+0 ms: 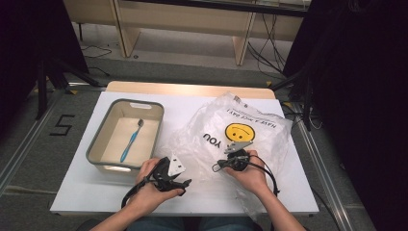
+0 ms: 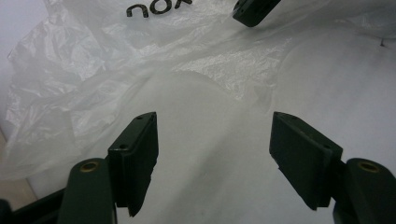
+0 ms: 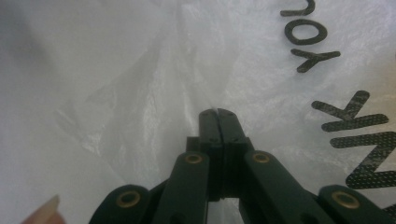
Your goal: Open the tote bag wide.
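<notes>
Two hands are working at the desk's near edge, the right gripper (image 3: 218,112) pinching shut on the bag (image 1: 250,130) spread across the right half while the left gripper (image 2: 212,154) is gaping empty, best biting film beside it.

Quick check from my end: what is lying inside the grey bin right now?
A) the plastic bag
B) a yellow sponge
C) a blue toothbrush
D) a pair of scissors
C: in the high view a blue toothbrush lies alone on the floor of the grey bin, while the plastic bag is spread on the table beside it.
</notes>
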`<state>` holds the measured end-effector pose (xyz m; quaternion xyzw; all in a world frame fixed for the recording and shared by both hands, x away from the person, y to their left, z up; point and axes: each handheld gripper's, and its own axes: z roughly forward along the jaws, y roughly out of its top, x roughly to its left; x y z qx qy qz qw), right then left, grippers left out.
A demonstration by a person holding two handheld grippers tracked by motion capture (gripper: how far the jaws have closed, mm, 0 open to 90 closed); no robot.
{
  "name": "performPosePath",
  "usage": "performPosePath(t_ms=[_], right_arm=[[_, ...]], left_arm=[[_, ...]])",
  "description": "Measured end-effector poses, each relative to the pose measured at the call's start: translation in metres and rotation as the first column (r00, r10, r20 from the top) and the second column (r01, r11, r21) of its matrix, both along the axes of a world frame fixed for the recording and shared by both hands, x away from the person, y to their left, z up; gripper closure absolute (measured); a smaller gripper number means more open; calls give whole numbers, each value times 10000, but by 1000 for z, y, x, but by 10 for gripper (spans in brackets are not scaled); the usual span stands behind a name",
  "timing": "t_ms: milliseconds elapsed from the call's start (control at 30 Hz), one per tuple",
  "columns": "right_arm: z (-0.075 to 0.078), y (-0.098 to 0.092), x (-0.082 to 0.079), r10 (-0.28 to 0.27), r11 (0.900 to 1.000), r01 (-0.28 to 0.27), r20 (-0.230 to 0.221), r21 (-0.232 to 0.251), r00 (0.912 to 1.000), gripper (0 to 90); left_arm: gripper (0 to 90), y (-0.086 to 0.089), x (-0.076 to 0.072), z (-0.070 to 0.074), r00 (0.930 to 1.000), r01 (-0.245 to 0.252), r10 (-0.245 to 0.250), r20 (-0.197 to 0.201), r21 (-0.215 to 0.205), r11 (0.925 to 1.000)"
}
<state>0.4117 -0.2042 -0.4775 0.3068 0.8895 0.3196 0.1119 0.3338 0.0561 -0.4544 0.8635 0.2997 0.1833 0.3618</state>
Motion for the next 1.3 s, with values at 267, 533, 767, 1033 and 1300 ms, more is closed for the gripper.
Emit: performPosePath(t_ms=[267, 533, 767, 1033, 1300], right_arm=[[12, -1, -3, -346, 9981, 315, 586, 529, 9977, 900], [26, -2, -6, -675, 9941, 546, 1398, 936, 9879, 900], [36, -4, -7, -966, 9897, 734, 1941, 1233, 9762, 900], [41, -4, -7, -1056, 9878, 776, 2149, 1349, 9709, 900], [49, -5, -10, -954, 9870, 583, 2541, 1498, 9625, 900]], left_arm=[[328, 1, 0, 0, 10000, -82, 83, 44, -43, 10000], [336, 1, 0, 2, 9998, -129, 130, 172, -58, 9999], [345, 1, 0, 4, 9996, -164, 167, 243, -96, 9998], [367, -2, 1, 5, 9988, -136, 154, 464, -373, 9992], [636, -30, 22, -6, 9995, 264, -254, 189, -575, 9980]])
